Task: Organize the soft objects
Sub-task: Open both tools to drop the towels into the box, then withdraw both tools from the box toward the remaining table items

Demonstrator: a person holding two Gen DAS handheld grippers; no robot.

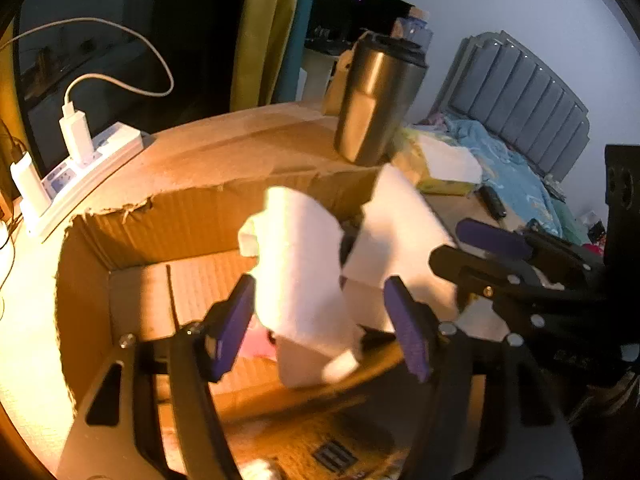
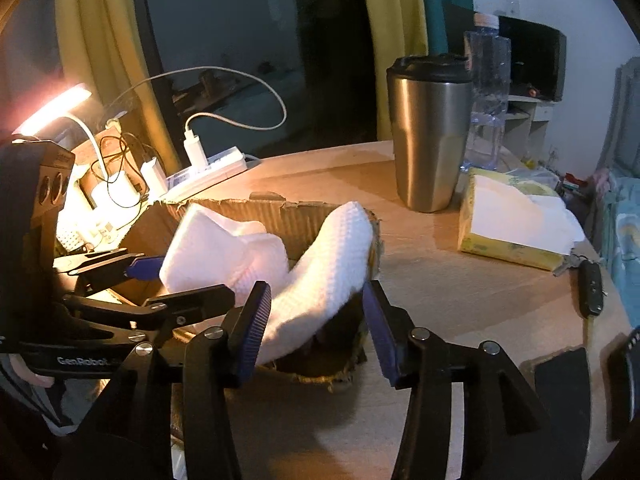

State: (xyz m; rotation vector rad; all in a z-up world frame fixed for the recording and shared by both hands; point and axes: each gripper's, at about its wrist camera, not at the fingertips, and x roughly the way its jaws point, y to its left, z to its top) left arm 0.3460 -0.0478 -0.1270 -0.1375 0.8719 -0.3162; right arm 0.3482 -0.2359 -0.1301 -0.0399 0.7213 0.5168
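Observation:
A white waffle-weave cloth [image 1: 304, 276] hangs crumpled over the open cardboard box [image 1: 180, 216]. My left gripper [image 1: 322, 324] is open, and the cloth sags between its purple pads without being pinched. In the right wrist view the same cloth [image 2: 320, 256] droops over the box's torn rim [image 2: 248, 206]. My right gripper [image 2: 316, 330] is open as well, its pads standing apart on either side of the cloth's lower fold. Each gripper shows in the other's view: the right one [image 1: 460, 244] at the right, the left one [image 2: 184, 280] at the left. Something pink [image 1: 256, 340] lies in the box.
A steel tumbler [image 2: 430, 136] and a water bottle [image 2: 486, 92] stand behind the box. A yellow tissue pack [image 2: 516, 224] and a car key [image 2: 591, 288] lie to the right. A power strip [image 1: 84, 164] with chargers and a lit lamp [image 2: 56, 108] sit at the left; a bed [image 1: 516, 176] lies beyond.

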